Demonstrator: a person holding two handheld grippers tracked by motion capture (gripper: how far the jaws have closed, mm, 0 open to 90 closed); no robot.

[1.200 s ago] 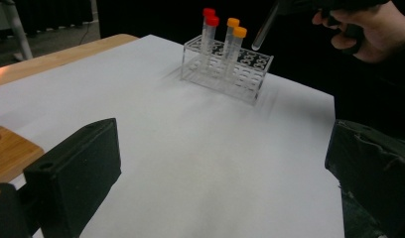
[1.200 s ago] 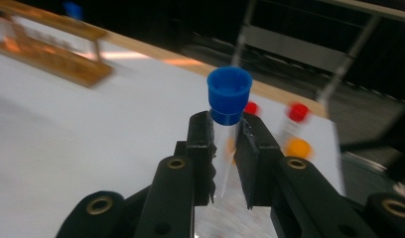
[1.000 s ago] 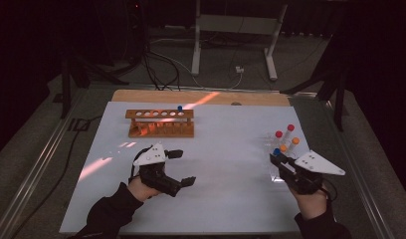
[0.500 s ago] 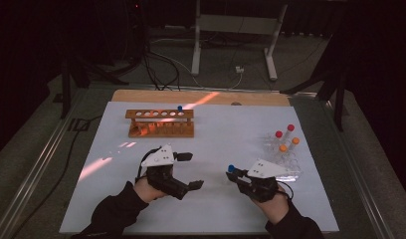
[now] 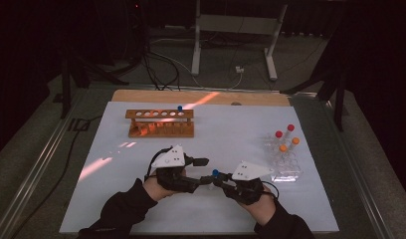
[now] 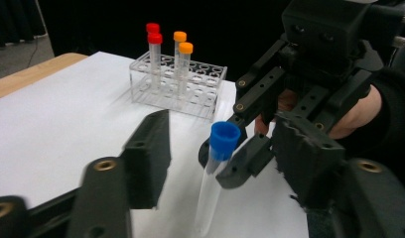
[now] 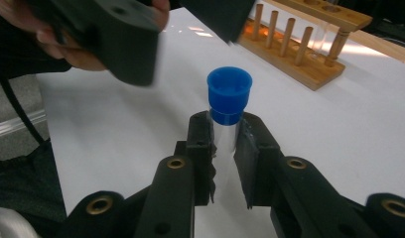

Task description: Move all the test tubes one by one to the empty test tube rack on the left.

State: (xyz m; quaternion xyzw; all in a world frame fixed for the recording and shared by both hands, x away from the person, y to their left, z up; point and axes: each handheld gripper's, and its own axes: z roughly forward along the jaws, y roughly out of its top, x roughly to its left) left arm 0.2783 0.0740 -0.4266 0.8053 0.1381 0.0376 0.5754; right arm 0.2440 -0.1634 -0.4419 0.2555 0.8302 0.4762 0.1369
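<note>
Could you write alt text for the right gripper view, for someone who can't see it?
The right tongs are shut on a clear blue-capped tube above a white table. The left tongs hang just above it, with a wooden rack behind.

In the right gripper view, the black jaws hide the lower part of the clear plastic tube with the blue cap (image 7: 229,94). The long wooden rack with round holes (image 7: 309,44) runs off the top edge. Above the tube, the black left gripper (image 7: 141,29) looks blurry.
</note>
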